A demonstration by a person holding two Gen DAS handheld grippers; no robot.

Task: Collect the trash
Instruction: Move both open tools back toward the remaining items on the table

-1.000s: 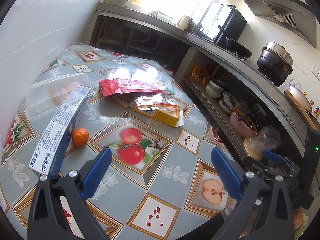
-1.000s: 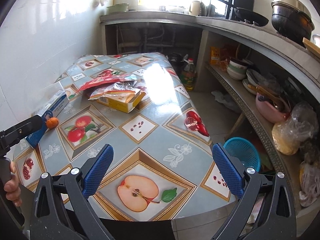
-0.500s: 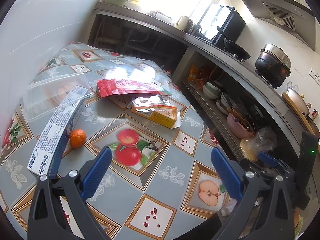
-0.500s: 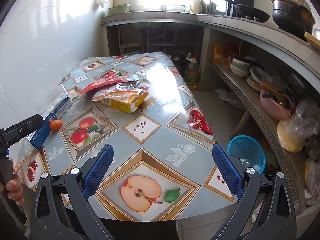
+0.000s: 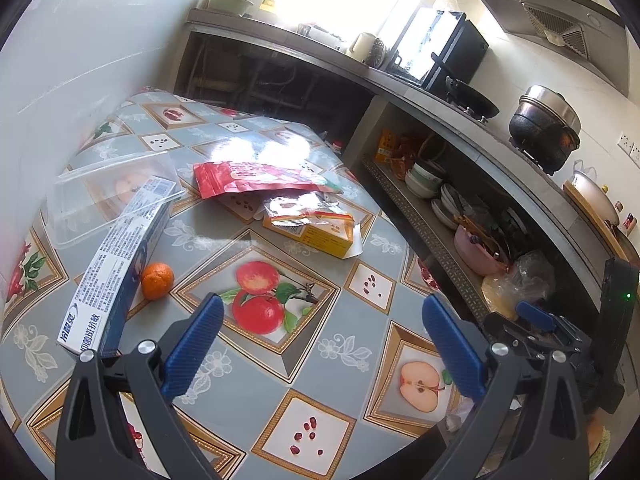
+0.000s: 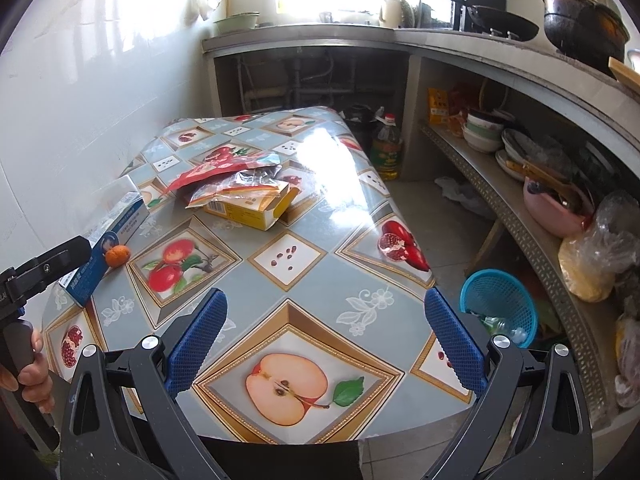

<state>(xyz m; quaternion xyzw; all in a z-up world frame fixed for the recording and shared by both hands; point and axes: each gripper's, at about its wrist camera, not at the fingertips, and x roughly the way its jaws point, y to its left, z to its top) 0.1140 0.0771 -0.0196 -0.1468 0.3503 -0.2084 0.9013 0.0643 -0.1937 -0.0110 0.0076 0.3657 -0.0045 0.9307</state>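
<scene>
Bare tablecloth (image 6: 280,280) lies open up front; farther back, the yellow box (image 5: 316,232), red pouch (image 5: 248,176) and toothpaste carton (image 5: 120,256) crowd it.

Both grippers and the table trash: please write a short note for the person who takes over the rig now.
Left gripper: open, empty, above the table.
Right gripper: open, empty, at the table's near edge.
Trash on the table: red pouch, yellow box with a foil wrapper on it, blue-white box.
Blue basket on the floor, right of the table.
Done: nothing picked up yet.
Left: all of it.
</scene>
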